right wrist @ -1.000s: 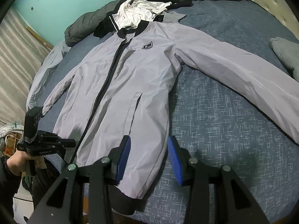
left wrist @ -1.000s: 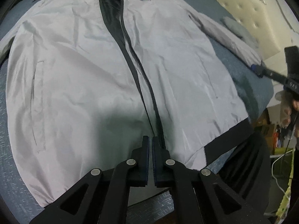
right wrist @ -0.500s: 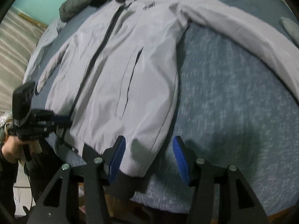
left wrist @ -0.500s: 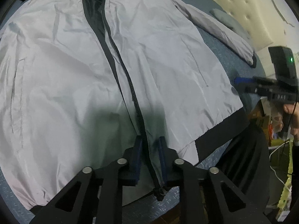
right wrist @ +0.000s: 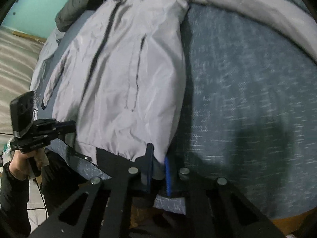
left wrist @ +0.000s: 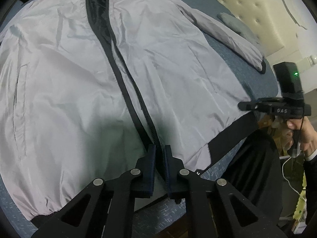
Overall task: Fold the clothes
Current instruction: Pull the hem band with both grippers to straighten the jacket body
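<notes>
Blue bedspread (right wrist: 247,91) covers the bed, w/ a padded cream headboard (left wrist: 255,10) at the far right in the left wrist view. A grey jacket (left wrist: 79,75) lies spread flat, front up, over most of it, collar at the far end, black hem band at the near edge. Its right sleeve (right wrist: 257,6) stretches out across the bedspread; a dark grey blanket (right wrist: 73,10) and white cloth sit bunched beyond the collar. Black zipper (left wrist: 126,91) runs down the middle, open near the collar showing dark lining.

Left gripper (left wrist: 159,158) sits at the bottom of the zipper, jaws closing to a narrow gap w/ the zipper edge between the blue pads; fabric looks pinched there. Right gripper (right wrist: 157,162) is at the hem's right corner, jaws closing, grey fabric and hem band caught between the pads. Right wrist view is motion-blurred.

A hand (right wrist: 19,162) holds the left gripper's handle at the bed edge.
</notes>
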Available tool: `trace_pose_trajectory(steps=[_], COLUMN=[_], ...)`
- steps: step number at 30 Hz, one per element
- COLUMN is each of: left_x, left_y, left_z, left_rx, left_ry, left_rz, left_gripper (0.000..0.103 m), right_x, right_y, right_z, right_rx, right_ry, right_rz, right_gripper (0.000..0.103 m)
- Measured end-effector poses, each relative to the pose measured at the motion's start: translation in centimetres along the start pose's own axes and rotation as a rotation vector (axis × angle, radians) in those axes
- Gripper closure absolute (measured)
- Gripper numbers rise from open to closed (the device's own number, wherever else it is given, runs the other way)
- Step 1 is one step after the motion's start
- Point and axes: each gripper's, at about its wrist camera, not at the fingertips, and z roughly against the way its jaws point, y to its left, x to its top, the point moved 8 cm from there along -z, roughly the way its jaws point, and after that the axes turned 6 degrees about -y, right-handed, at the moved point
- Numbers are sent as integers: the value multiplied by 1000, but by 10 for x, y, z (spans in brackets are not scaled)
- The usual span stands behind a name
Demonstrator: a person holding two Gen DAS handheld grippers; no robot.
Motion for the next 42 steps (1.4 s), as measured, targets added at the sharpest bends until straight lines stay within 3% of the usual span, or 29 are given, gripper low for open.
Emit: trace_pose_trajectory(steps=[5,9,14,22,30,35,39,42], left_x=[3,8,13,-29,-75,-91,-94,-93], left_y=[-4,5,54,133,170,173,176,175], left_z=[-8,14,64,106,100,89,84,82], left_rx=[-5,-5,67,150,83,39,28,26], left_ry=[5,-21,-63,-35,5,32,19,10], left_rz=[5,28,79,199,332,346,342,323], left_gripper=[96,96,95,83,67,58,59,64], right_x=[3,3,3,4,4,3,3,3], right_y=[-10,-9,-11,-10,-7,-6,-6,-4], right_z=[8,3,3,1,2,1,0,0], right_rx=[-31,-21,-5,-35,-57,-75,-84,-89], right_ry=[-19,-26,-28,-27,-26,-22,-17,-18], right_rz=[-28,-33,-37,-29,-22,-17,-15,-7], right_gripper=[94,94,94,94,94,94,94,94])
